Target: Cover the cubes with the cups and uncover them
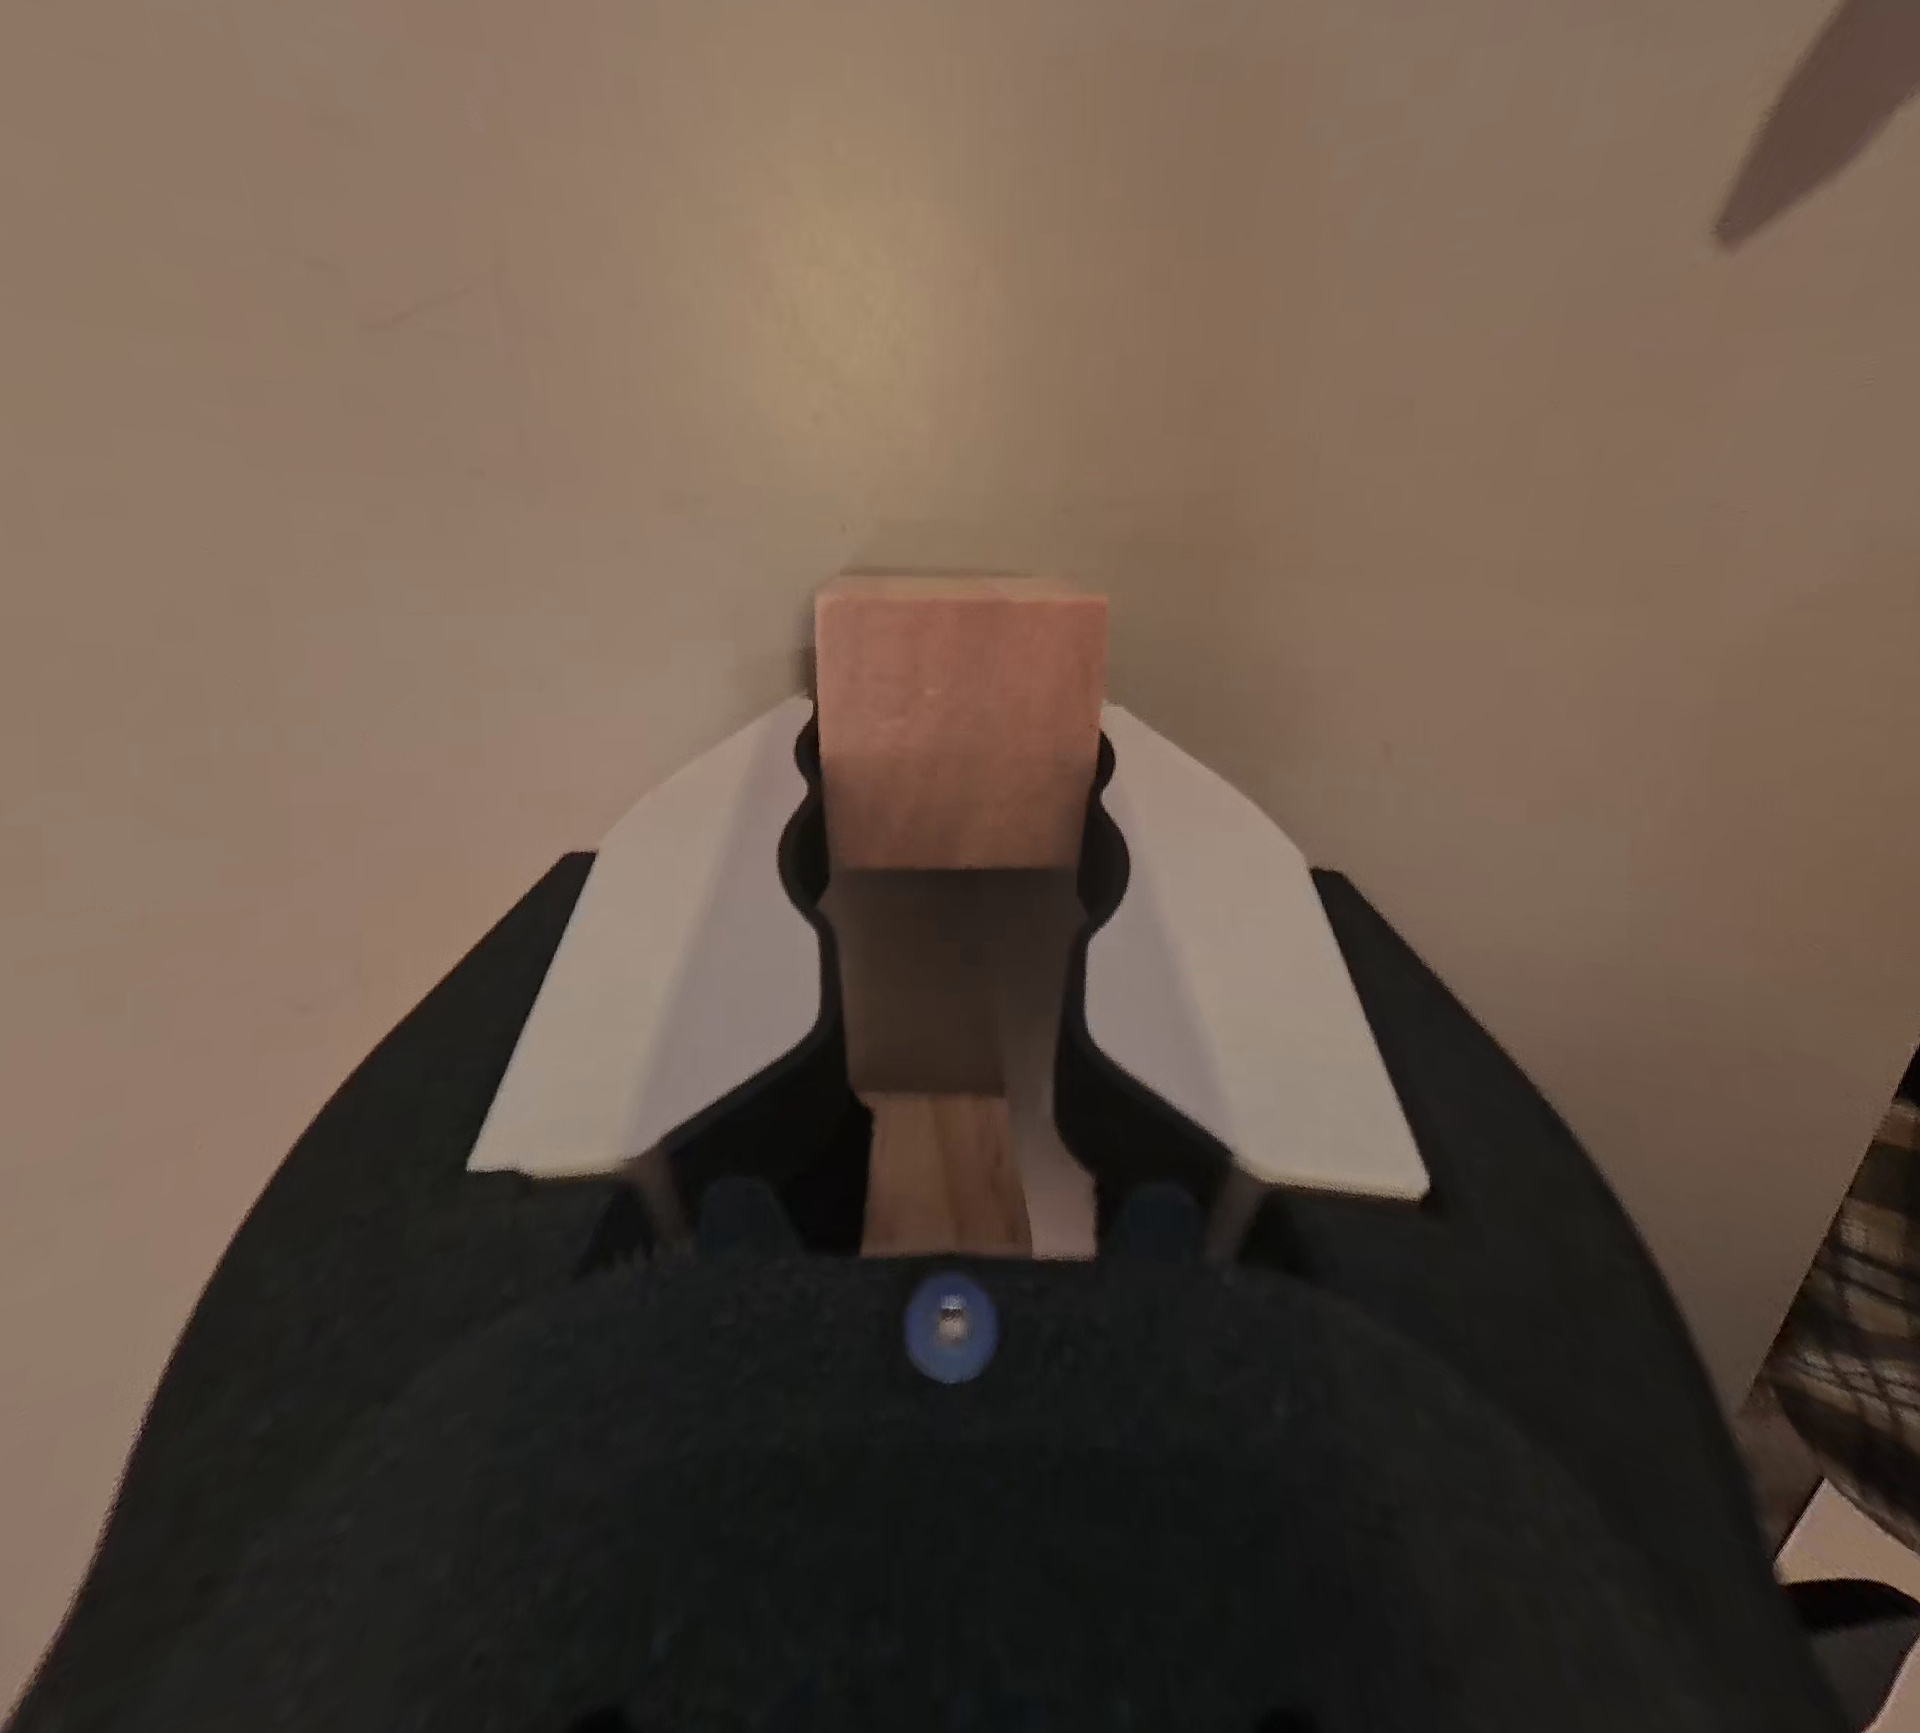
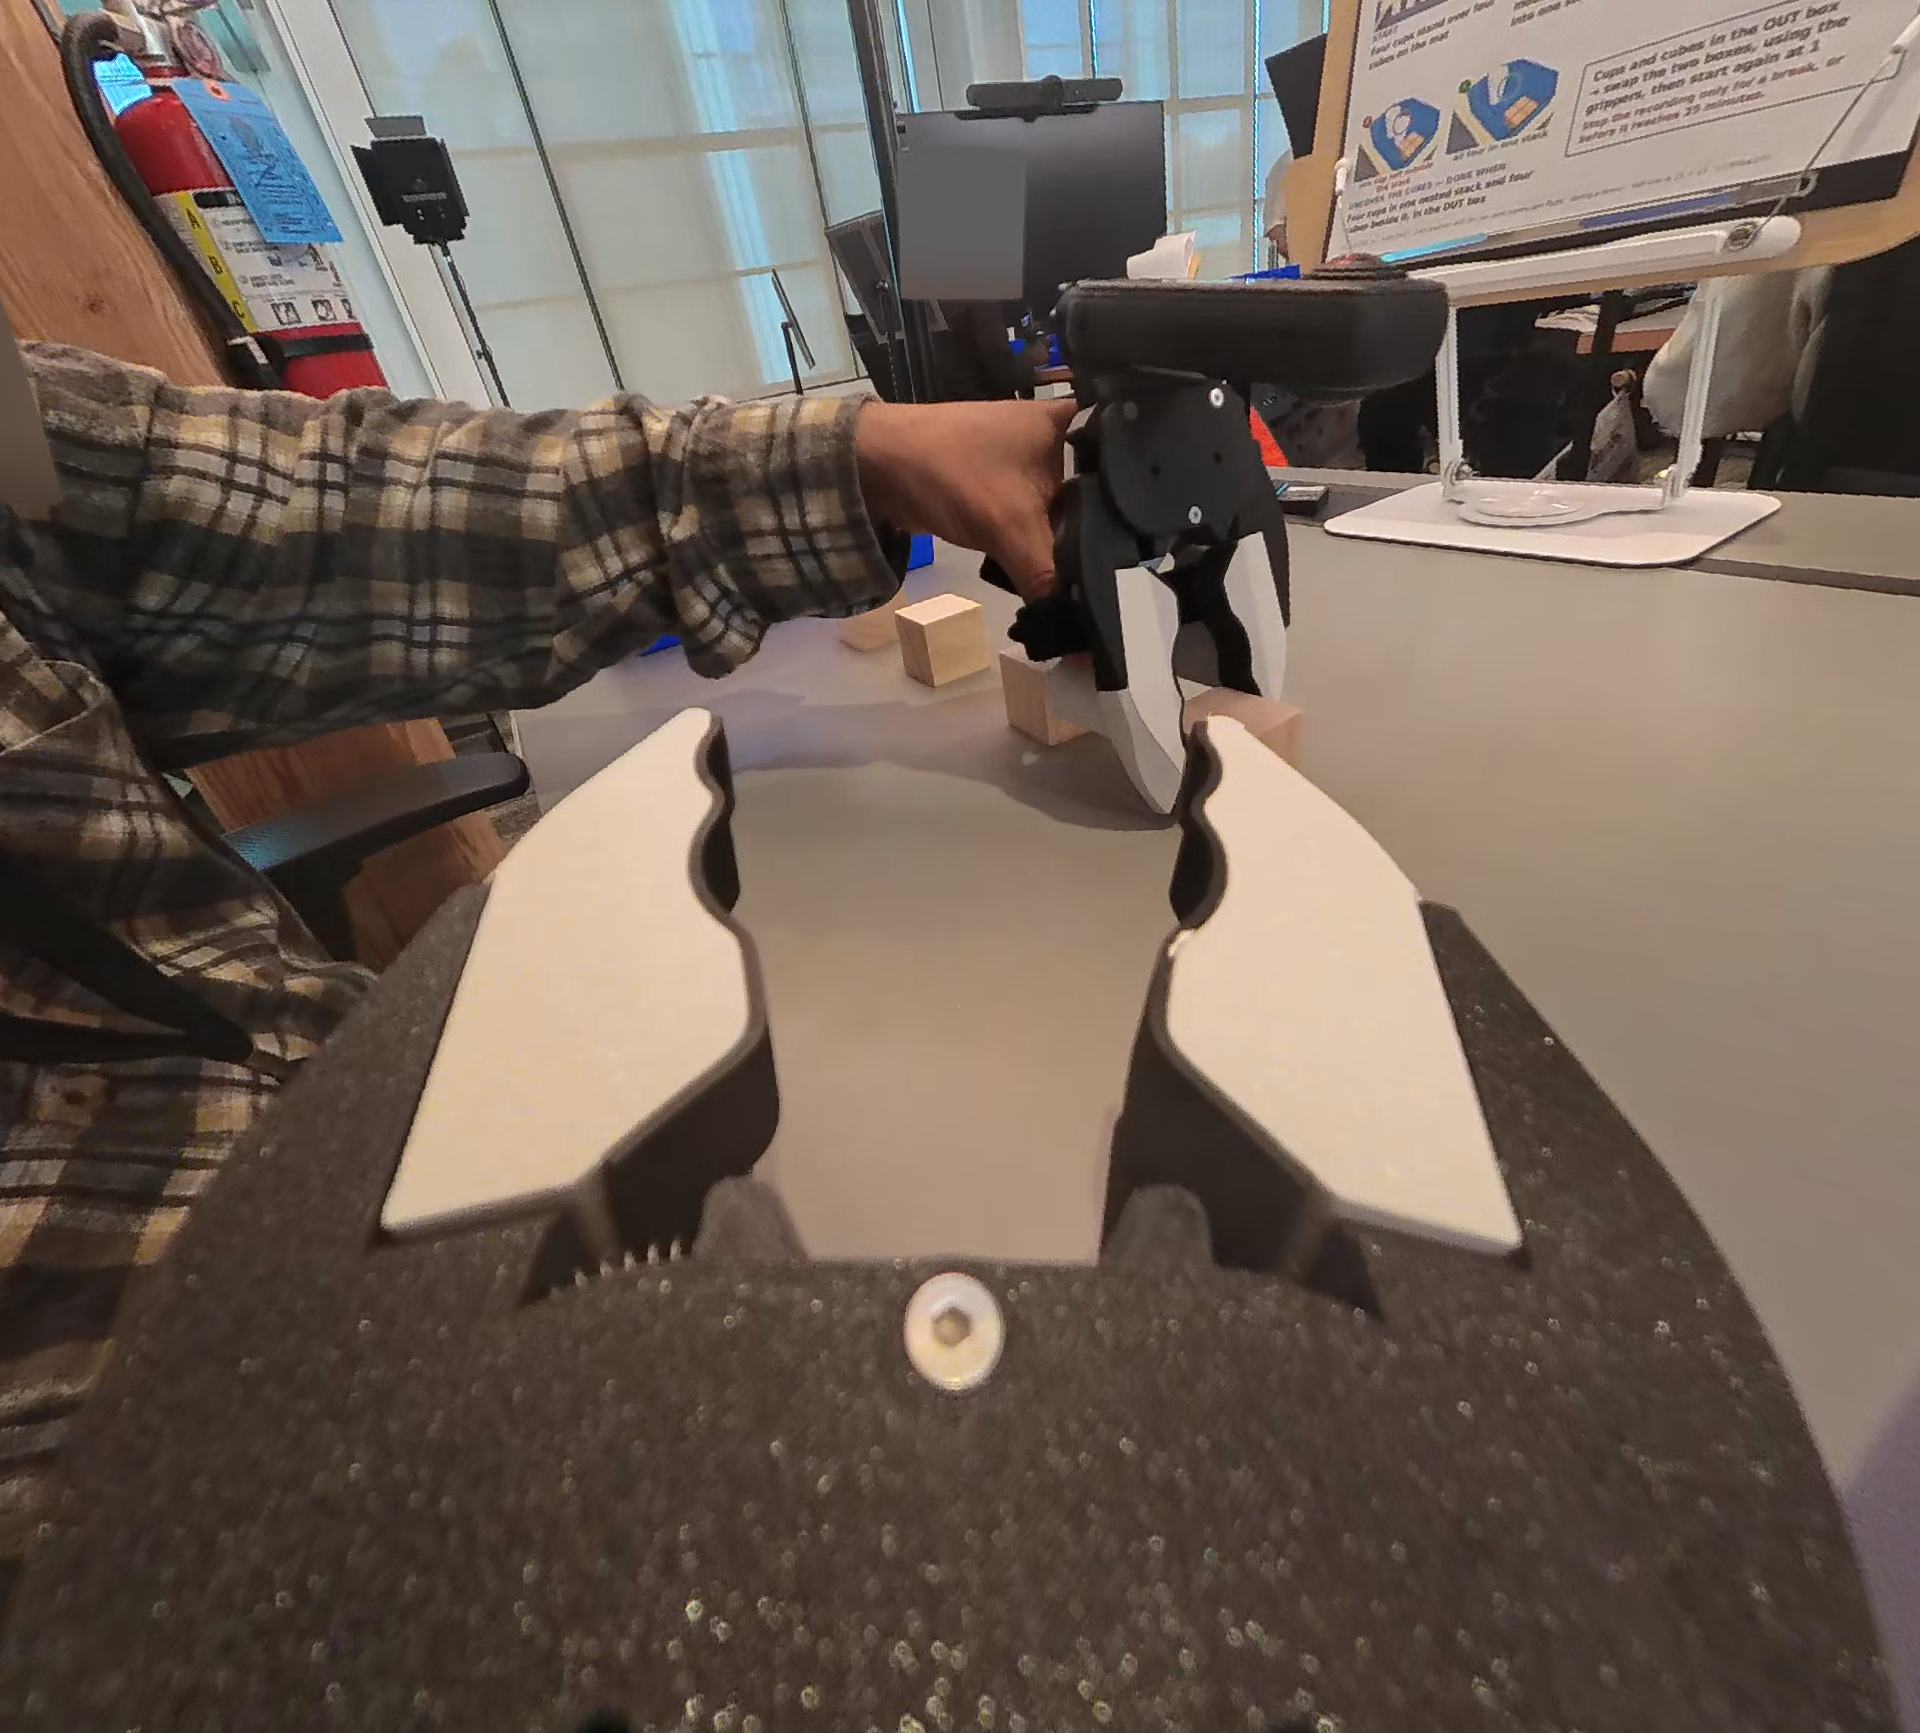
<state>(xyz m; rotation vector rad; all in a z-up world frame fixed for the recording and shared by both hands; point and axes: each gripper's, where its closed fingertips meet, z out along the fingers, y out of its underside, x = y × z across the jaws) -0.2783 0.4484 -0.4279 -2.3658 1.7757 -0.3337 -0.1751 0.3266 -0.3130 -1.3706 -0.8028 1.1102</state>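
We have the left tongs (image 1: pixel 956 810) clamped on a wooden cube (image 1: pixel 958 727), pointing almost straight down at the bench (image 1: pixel 520 333). In the left wrist view the cube sits squarely between the two fingers, its pale top face toward the camera and its lower end at or just above the bench surface; we cannot tell whether it is touching. Behind it, between the finger roots, a second strip of wood (image 1: pixel 940 1184) shows, but what it belongs to is unclear.

From the right wrist view, the left tongs (image 2: pixel 1195 707) stand at the far side of the bench, held by a hand (image 2: pixel 977 488) from a plaid sleeve (image 2: pixel 468 540). Three other cubes lie near them: one (image 2: pixel 940 639) toward the far left edge, one (image 2: pixel 1034 696) just beside the tips, one (image 2: pixel 1262 717) partly hidden behind the right tongs' own finger.

Our right tongs (image 2: pixel 956 810) are spread wide and empty, with only bare bench between the fingers.

The relation that matters: the held cube lies directly along the left tongs' axis, below the tips, so the release is, we judge, a straight descent and an opening. The left hand is plainly nearer the cubes; the right waits on the near side. No cups are visible, so covering seems not yet begun.
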